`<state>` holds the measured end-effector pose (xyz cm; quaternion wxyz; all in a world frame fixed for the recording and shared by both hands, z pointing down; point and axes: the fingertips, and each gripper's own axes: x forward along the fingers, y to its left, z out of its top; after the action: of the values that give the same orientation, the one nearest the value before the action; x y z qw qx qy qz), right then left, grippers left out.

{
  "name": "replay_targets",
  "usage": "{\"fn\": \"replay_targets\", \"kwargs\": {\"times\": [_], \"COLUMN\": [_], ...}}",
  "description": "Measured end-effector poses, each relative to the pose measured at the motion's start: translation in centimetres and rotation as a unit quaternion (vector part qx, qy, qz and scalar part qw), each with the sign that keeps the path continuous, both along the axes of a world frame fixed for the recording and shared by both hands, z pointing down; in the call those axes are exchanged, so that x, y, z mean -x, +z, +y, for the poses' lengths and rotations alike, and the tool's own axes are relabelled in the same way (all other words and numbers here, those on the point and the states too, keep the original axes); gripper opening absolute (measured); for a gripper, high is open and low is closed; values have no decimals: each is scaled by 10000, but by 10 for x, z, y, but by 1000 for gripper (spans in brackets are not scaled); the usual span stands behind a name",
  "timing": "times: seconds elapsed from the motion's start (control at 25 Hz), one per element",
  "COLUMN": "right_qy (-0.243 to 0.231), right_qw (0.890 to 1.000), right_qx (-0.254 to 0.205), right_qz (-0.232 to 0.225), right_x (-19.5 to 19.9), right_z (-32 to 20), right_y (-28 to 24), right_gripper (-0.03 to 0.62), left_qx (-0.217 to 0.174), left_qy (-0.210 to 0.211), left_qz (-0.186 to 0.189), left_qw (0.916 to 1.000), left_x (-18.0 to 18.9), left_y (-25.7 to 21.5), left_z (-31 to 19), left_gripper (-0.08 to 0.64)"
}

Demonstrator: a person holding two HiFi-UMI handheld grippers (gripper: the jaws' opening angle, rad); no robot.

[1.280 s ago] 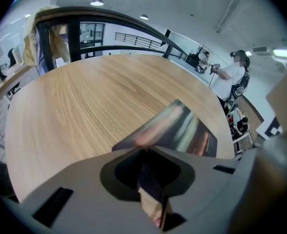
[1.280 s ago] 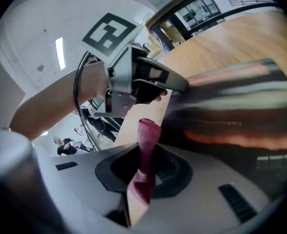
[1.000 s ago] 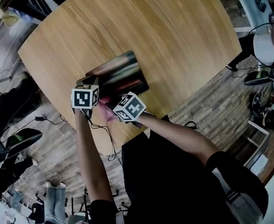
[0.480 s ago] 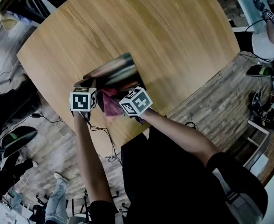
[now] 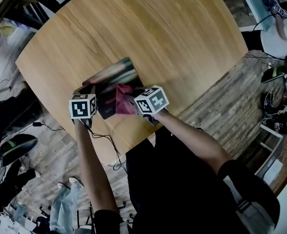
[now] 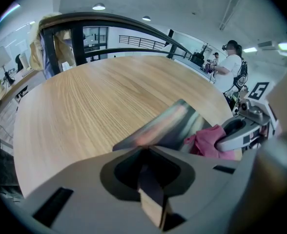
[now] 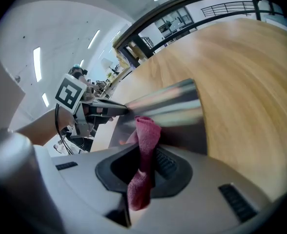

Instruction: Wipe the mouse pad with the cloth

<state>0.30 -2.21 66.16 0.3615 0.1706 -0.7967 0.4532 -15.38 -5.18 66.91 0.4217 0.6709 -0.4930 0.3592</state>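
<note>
Wooden table with a curved edge, over a brick-pattern floor. Cables trail on the floor under the near edge. Second person stands well off past the table's right side, with gear clutter beside them.

Mouse pad: dark, slightly glossy, lying flat near the table's near edge, rotated relative to it. Only bare wood shows beyond it toward the far edge.

Cloth: pink, bunched, sitting on the near-right part of the pad.

Left gripper: jaws nearly together, pinched on the pad's near-left edge, thin dark material showing between them. Angled steeply down. It stands beside the cloth but not touching, with a strip of pad between them.

Right gripper: jaws clamped on the cloth. One end hangs back through the jaws, the other end sticks out ahead and rests on the pad. From its own view the left gripper's tips sit at the pad's corner, just left of the cloth, so the two grippers are close together over the near half of the pad.
</note>
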Motion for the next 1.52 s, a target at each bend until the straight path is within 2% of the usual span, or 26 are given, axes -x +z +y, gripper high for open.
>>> {"fn": "replay_targets", "kwargs": {"times": [0.36, 1.0, 1.16, 1.4, 1.52], "right_qy": [300, 703, 841, 1015, 970], "right_qw": [9992, 9941, 9915, 9862, 9837], "right_qx": [-185, -580, -747, -1170, -1448], "right_qz": [174, 582, 659, 580, 434], "right_x": [-43, -106, -122, -139, -136], "right_z": [-24, -60, -70, -93, -102], "right_y": [3, 3, -3, -30, -52], "right_gripper": [63, 63, 63, 63, 63], "left_qx": [-41, -78, -29, 14, -175], "left_qy": [-211, -486, -828, -1396, -1633], "left_qz": [-181, -231, -4, 485, 608], "left_qw": [9996, 9985, 9966, 9890, 9846], "left_x": [2, 3, 6, 0, -11], "left_y": [2, 4, 5, 4, -10], "left_z": [0, -2, 1, 9, 14], "left_gripper": [58, 58, 60, 59, 58]}}
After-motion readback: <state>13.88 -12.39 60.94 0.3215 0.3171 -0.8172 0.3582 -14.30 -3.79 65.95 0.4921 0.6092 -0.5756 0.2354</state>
